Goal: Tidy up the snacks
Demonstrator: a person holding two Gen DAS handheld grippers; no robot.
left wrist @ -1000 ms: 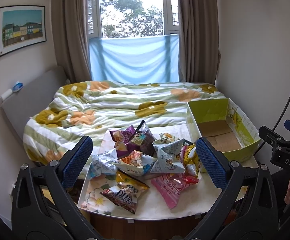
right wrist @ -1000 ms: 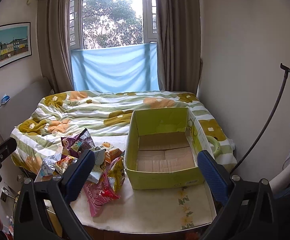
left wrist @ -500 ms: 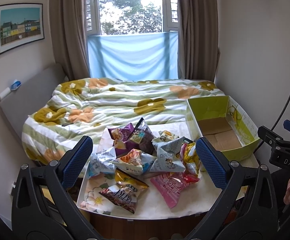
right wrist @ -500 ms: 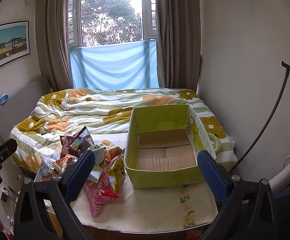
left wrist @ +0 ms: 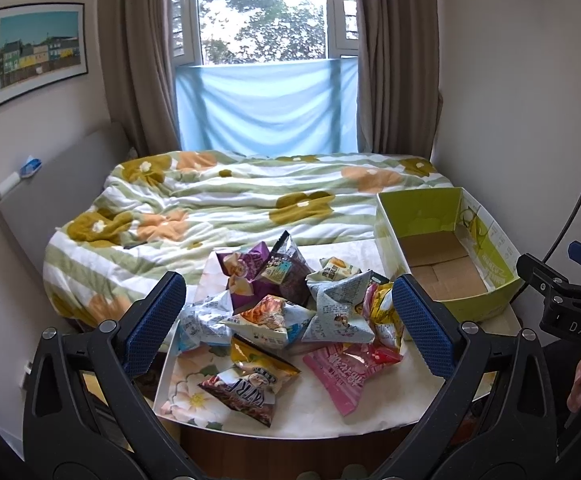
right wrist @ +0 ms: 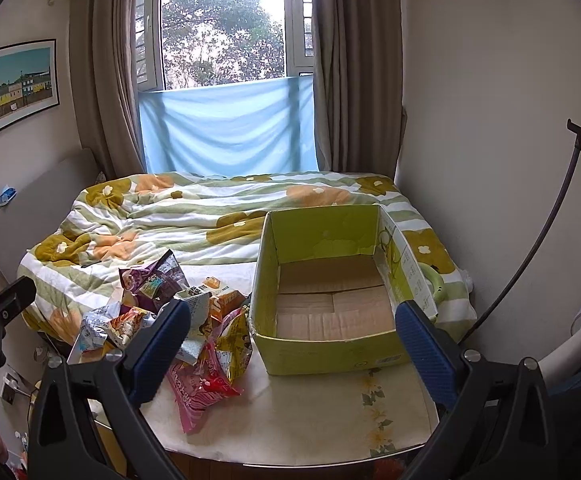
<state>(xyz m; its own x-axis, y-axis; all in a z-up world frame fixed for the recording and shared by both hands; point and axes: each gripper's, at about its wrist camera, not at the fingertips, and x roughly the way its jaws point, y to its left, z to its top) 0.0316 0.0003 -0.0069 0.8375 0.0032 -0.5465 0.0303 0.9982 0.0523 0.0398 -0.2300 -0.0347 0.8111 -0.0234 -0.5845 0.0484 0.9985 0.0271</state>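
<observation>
A heap of snack bags [left wrist: 290, 312] lies on the left half of a white floral table [left wrist: 310, 408]; it also shows in the right wrist view [right wrist: 178, 320]. A pink bag [left wrist: 350, 364] and a brown and yellow bag [left wrist: 246, 380] lie nearest me. An empty green cardboard box [right wrist: 330, 292] stands on the right of the table [left wrist: 446, 256]. My left gripper [left wrist: 288, 320] is open and empty above the table's near edge, facing the heap. My right gripper [right wrist: 292, 344] is open and empty, facing the box.
A bed with a green striped, flowered quilt [left wrist: 230, 204] lies right behind the table, under a window with curtains. A grey headboard [left wrist: 50, 188] is at the left. A wall is at the right, with a thin black curved rod [right wrist: 530, 240] before it.
Both grippers have drifted slightly; the view has shifted a little downward and the scene sits a bit higher in frame. Nothing was taken hold of or moved.
</observation>
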